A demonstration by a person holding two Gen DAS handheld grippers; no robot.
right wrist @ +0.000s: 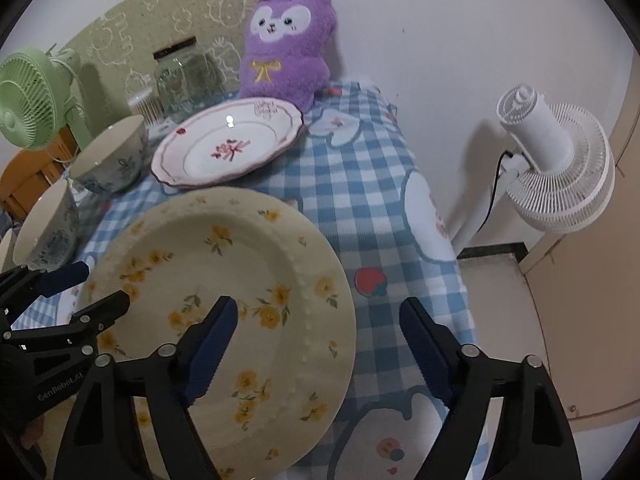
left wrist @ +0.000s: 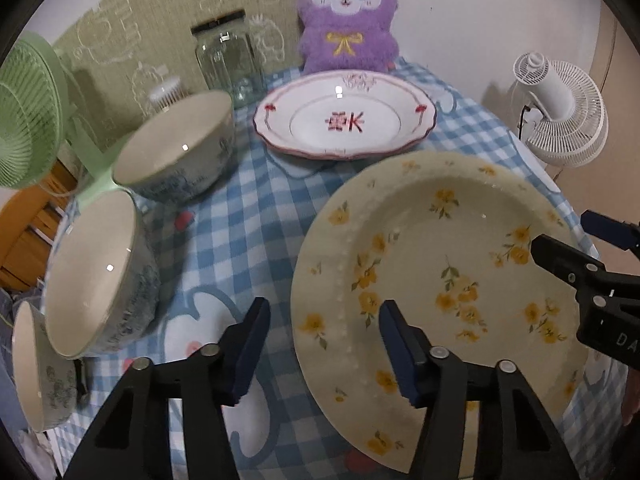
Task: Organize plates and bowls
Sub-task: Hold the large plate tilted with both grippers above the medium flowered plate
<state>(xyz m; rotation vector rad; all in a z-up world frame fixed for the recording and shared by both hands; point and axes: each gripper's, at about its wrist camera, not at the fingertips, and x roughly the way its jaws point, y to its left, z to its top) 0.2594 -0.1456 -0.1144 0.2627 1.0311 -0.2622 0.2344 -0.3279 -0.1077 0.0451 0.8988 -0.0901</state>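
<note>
Both claws, left gripper (left wrist: 324, 354) and right gripper (right wrist: 318, 354), straddle opposite rims of the yellow-flowered plate (left wrist: 440, 280), unclenched; clamp evenly before lifting.

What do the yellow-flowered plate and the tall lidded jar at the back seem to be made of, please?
Yellow-flowered plate: probably glazed ceramic; cream, opaque, with printed flowers, raised rim dots and small glints.
Jar: looks like clear glass; the wall pattern shows through it, with bright reflections. Its dark lid's material cannot be told.

"GenRobot.AI" on the left tool (right wrist: 86, 290); red characters on white plate (left wrist: 344, 120).
</note>
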